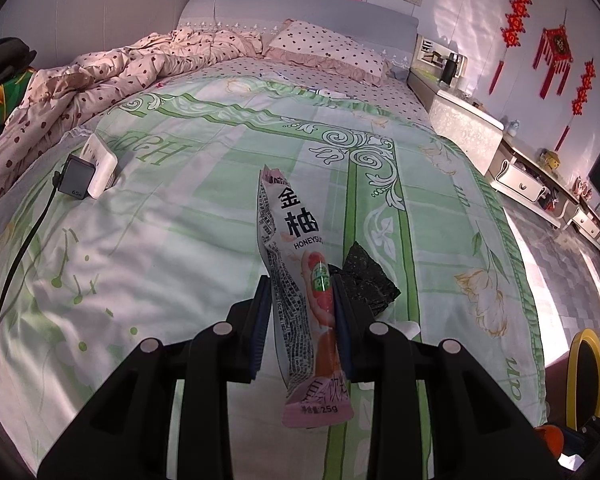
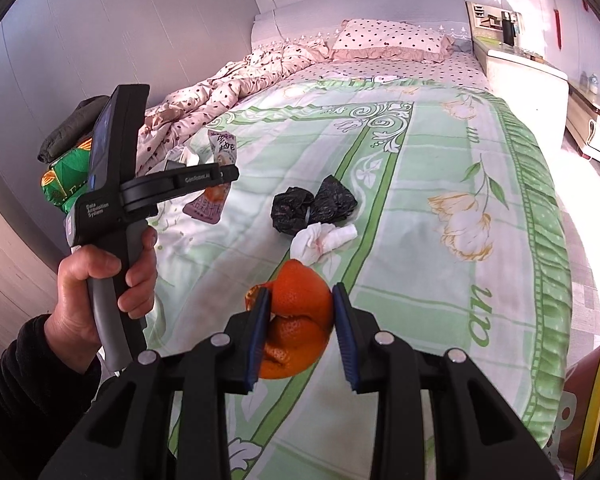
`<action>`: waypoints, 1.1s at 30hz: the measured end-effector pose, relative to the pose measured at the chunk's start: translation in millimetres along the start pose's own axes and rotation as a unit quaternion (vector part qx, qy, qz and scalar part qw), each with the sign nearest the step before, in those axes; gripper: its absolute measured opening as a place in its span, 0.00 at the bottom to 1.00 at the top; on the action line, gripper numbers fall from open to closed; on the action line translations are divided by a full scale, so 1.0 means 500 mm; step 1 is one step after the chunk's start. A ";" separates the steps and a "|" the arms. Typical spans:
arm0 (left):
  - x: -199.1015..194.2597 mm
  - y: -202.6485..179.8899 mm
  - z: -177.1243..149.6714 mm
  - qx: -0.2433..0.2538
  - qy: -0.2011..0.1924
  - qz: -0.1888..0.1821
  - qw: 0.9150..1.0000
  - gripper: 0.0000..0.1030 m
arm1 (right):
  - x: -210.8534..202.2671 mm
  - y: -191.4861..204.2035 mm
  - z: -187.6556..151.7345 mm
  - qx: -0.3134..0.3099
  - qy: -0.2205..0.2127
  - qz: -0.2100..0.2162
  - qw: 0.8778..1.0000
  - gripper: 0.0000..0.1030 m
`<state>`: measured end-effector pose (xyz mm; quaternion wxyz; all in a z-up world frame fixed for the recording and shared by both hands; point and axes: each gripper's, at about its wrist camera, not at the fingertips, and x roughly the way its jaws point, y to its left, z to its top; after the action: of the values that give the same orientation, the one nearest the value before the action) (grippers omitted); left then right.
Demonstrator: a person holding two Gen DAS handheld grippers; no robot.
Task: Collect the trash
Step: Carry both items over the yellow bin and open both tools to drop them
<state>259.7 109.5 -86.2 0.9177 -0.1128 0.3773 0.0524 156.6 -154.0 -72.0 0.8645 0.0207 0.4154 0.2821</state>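
Observation:
My left gripper [image 1: 298, 286] is shut on a long pink and white drink-mix packet [image 1: 296, 264] and holds it above the green bedspread [image 1: 172, 240]; the same gripper [image 2: 220, 178] and packet [image 2: 220, 148] show at the left of the right wrist view. My right gripper [image 2: 300, 298] is shut on a piece of orange peel [image 2: 296, 320] above the bed [image 2: 420, 200]. A crumpled black plastic bag [image 2: 312, 206] and a wadded white tissue [image 2: 320, 238] lie on the bedspread just beyond the peel. The black bag [image 1: 364, 276] also shows behind the left gripper's right finger.
A white power strip with a black charger [image 1: 90, 172] and its cable lie on the bed's left. A rumpled spotted quilt [image 1: 100, 80] and pillow [image 1: 328, 50] are at the head. A nightstand [image 1: 456, 116] and low cabinets stand right. A yellow-rimmed bin [image 1: 584, 380] is at the bed's foot.

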 end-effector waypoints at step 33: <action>-0.191 -0.450 -0.036 0.152 -0.025 -0.144 0.978 0.27 | -0.355 -0.298 0.025 0.118 -0.135 -0.112 0.977 0.29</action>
<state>220.7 -114.0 6.3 0.9313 -0.0236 0.3375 -0.1352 148.0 -366.5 21.5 0.9301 0.1137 0.3251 0.1273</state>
